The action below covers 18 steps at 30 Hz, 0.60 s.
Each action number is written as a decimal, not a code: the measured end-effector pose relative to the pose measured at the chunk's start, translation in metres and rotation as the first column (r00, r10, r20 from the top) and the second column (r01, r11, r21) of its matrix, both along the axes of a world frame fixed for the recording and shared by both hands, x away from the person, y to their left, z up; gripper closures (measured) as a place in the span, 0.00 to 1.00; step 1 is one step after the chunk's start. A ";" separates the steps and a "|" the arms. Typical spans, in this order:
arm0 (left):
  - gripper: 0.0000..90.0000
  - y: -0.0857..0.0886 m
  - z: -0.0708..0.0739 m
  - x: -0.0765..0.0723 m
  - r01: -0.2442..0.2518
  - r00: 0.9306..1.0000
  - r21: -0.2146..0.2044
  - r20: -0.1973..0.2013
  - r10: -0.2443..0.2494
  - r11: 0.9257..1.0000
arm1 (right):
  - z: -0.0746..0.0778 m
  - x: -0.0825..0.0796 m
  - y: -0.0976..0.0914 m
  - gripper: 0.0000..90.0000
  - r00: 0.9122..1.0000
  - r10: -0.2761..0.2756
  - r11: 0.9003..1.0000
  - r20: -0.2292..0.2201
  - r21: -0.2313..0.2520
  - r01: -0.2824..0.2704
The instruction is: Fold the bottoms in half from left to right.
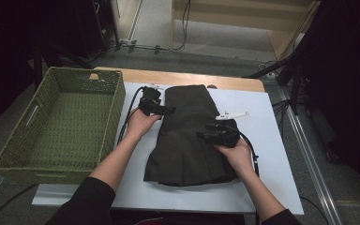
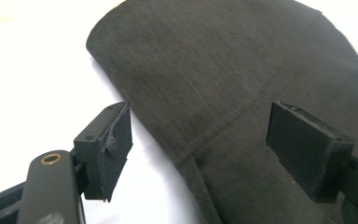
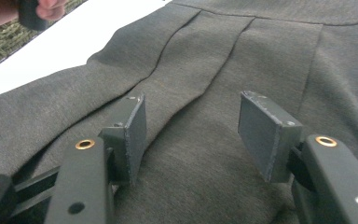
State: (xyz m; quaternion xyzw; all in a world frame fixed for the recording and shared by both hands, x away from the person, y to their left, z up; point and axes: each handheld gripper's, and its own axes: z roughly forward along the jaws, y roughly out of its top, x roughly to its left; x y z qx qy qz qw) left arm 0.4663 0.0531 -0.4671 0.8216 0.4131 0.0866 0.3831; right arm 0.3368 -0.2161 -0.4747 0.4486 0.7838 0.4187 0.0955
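Note:
A dark grey pleated garment [image 1: 187,140] lies folded flat on a white board [image 1: 267,140]. My left gripper [image 1: 171,110] hovers at the garment's upper left edge, jaws pointing right. In the left gripper view the left gripper [image 2: 200,149] stands open, with the folded edge of the garment [image 2: 223,70] under the gap and neither pad touching it. My right gripper [image 1: 202,134] is over the right middle of the cloth, pointing left. In the right gripper view the right gripper [image 3: 193,135] is open just above the pleats of the garment [image 3: 214,56], with nothing pinched.
A green woven basket [image 1: 117,115] with nothing in it stands left of the board; its weave [image 3: 0,42] and the other hand [image 3: 0,11] show at the top left of the right gripper view. Black cables trail from both grippers. Floor and dark stands lie beyond the table's far edge.

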 end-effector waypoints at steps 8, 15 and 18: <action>0.24 -0.008 -0.005 0.015 -0.011 1.000 0.026 0.026 0.010 1.000 | -0.001 0.000 0.004 0.45 1.000 0.007 1.000 0.006 0.003 -0.007; 0.24 -0.013 -0.014 0.032 -0.035 0.998 0.047 0.060 0.032 0.998 | 0.000 0.000 0.005 0.45 1.000 0.010 1.000 0.013 0.011 -0.010; 0.24 -0.013 -0.021 0.036 -0.052 0.997 0.044 0.063 0.049 0.998 | 0.000 -0.001 0.006 0.45 1.000 0.010 1.000 0.016 0.015 -0.011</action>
